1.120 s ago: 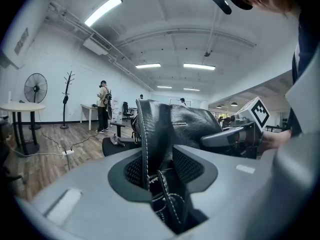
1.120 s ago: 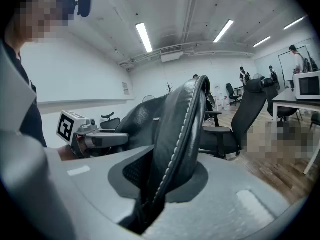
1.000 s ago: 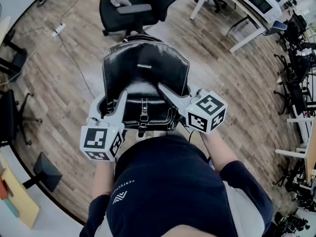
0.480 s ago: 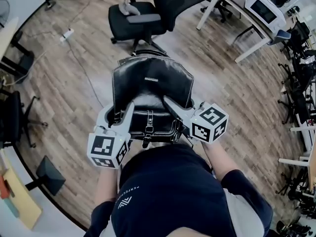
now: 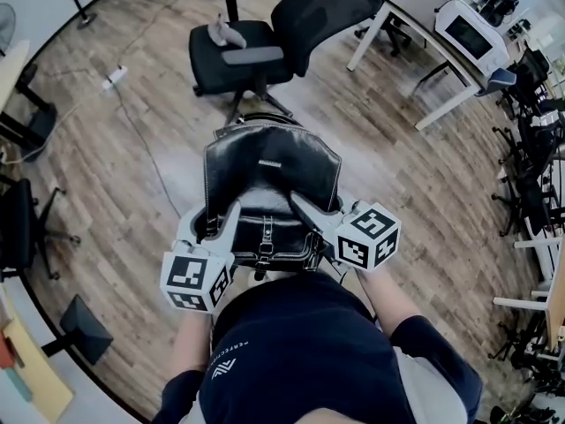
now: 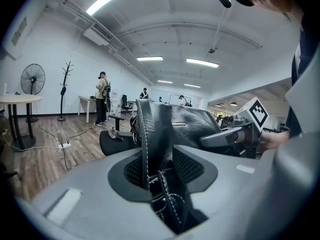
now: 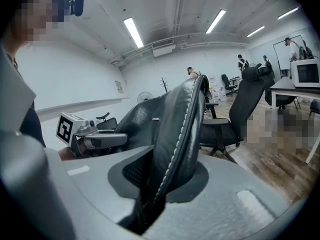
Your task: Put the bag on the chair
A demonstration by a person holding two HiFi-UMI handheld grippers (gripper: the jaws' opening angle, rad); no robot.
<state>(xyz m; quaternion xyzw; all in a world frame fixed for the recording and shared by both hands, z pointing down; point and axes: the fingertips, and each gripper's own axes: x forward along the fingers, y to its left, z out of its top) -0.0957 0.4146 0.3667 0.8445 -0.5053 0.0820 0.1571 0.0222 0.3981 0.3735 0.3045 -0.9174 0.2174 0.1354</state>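
Note:
A black leather bag with white stitching hangs in the air in front of the person, carried between both grippers. My left gripper is shut on the bag's left edge, and in the left gripper view the stitched leather fills the gap between its jaws. My right gripper is shut on the right edge, where a stitched fold of the bag is pinched between the jaws. A black office chair with armrests stands on the wooden floor just beyond the bag; a small grey object lies on its seat.
A white desk with a monitor stands at the upper right. Other black chairs sit at the left edge. A power strip and cable lie on the floor left of the chair. People stand far off in the left gripper view.
The chair has come lower and nearer in the head view as the person carries the bag toward it. Both grips on the bag are unchanged.

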